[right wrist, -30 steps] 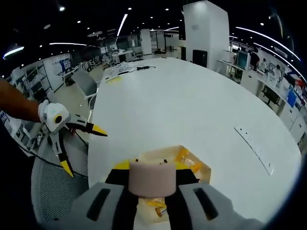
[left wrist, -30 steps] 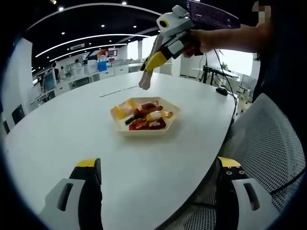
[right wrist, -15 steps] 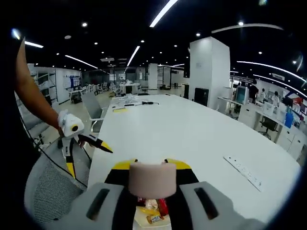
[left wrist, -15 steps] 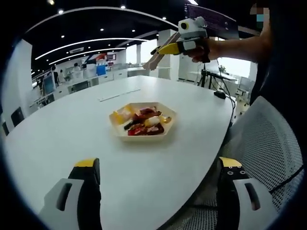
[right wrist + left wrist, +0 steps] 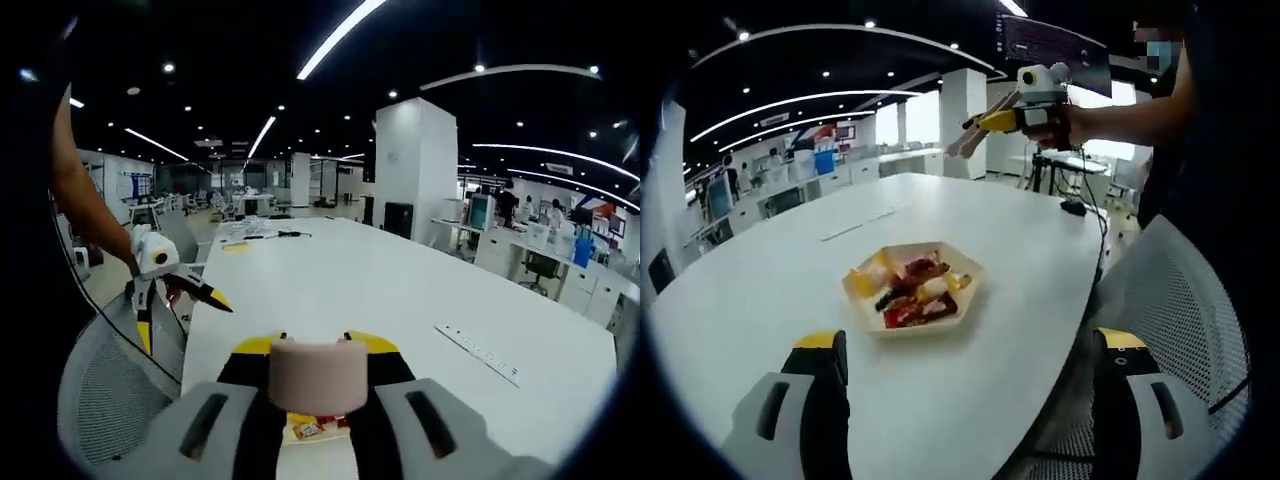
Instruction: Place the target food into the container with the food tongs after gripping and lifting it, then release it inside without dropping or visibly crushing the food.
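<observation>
**Two tongs raised, food tray on the counter**

Two hand-held tongs are in use over a large white counter (image 5: 760,290). In the left gripper view, the left tongs (image 5: 970,345) stand wide apart at the bottom of the picture, empty, one jaw over the counter, the other past its edge above a mesh chair (image 5: 1185,330). Ahead of them, a hexagonal tray (image 5: 965,300) rests on the counter and holds mixed food pieces (image 5: 912,292) in red, yellow and white. Up and to the right, a hand holds the right tongs (image 5: 970,140) well above the counter and apart from the tray.

In the right gripper view, the left tongs (image 5: 185,318) appear at the left, jaws spread, beside the counter edge. The right tongs (image 5: 312,375) are closed on a pale beige block (image 5: 312,372). Below the block, part of the tray with food shows.
</observation>
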The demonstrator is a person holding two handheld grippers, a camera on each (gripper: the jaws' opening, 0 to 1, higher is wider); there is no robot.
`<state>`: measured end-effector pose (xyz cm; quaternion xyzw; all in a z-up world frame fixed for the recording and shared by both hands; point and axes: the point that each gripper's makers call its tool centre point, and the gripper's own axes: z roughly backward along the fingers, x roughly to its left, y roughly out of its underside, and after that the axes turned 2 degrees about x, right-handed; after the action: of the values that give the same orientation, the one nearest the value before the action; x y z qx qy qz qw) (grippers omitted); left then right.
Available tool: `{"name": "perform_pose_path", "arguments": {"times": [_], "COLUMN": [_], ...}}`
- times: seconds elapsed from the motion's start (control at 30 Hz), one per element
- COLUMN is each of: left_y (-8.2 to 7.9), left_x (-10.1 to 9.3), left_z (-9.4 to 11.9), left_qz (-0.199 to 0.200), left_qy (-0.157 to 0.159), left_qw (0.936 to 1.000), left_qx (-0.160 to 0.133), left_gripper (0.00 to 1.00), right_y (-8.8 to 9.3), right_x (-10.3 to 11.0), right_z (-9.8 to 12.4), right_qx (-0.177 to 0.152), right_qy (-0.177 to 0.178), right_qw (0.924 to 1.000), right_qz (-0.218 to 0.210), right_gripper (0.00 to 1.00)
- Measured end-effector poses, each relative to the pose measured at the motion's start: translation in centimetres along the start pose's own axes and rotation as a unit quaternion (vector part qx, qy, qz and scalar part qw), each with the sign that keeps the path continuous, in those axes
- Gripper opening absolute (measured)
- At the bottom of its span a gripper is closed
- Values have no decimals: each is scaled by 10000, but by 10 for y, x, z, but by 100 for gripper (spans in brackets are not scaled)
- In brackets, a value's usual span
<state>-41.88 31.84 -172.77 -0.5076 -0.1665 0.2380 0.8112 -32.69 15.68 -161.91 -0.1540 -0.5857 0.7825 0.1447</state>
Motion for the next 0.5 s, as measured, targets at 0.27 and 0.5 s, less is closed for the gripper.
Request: {"name": "perform_pose_path", "arguments": {"times": [0.27, 0.5], "left_y": [-76, -122], "left_x": [-5, -16], "left_z": [-26, -44], "left_qz": [-94, -404], "left_qy": [318, 842], "left_qw": [9985, 9942], "left_qx": [-433, -540], "left_gripper": [91, 74], "right_y": [-13, -21], "right_x": [29, 51], "right_z": [10, 16], "right_qx": [-300, -576], "right_qy": [-394, -758], "right_qw": [9988, 9955], "right_qz": [38, 13], "right_gripper": [21, 21]}}
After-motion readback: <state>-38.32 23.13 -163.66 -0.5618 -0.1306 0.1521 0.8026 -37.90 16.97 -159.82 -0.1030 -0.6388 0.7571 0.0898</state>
